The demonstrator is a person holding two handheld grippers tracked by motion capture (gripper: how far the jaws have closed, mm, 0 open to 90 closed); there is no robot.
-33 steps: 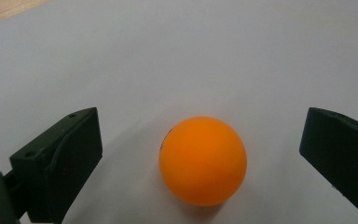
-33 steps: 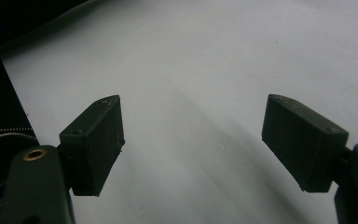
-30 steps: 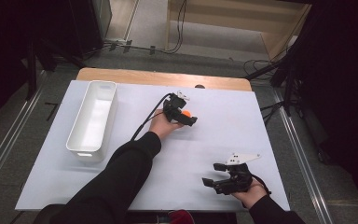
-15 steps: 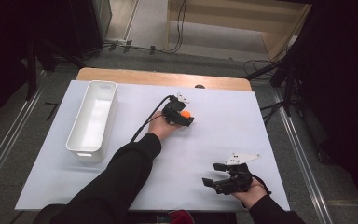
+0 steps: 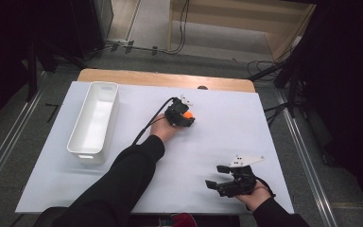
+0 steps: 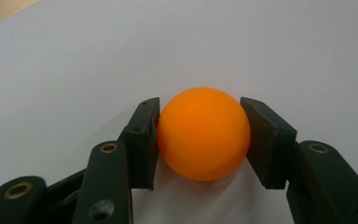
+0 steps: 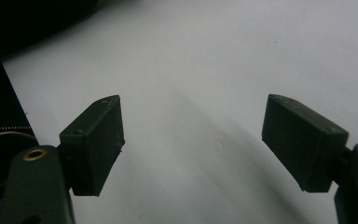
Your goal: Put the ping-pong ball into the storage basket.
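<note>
The left claw is clamping the orange ball between both jaws, just above the white worktop near centre. The right claw is resting spread apart at five o'clock. The white bin is sitting at nine o'clock, well apart.

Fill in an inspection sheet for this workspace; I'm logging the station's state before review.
Surface: white sheet over a wooden tabletop, whose far edge shows bare.
Job's things: orange ball between both pads of the left gripper; white bin at the sheet's left, appears empty.
Clutter: nothing seen.
Grippers: left gripper shut on the ball, mid-sheet; right gripper open with nothing between its jaws, at the near right of the sheet.
Cables: black cable trails from the left gripper along the forearm; more cables on the floor beyond the table.
Surroundings: dark stands and floor rails at both sides; wooden frame at the back.
</note>
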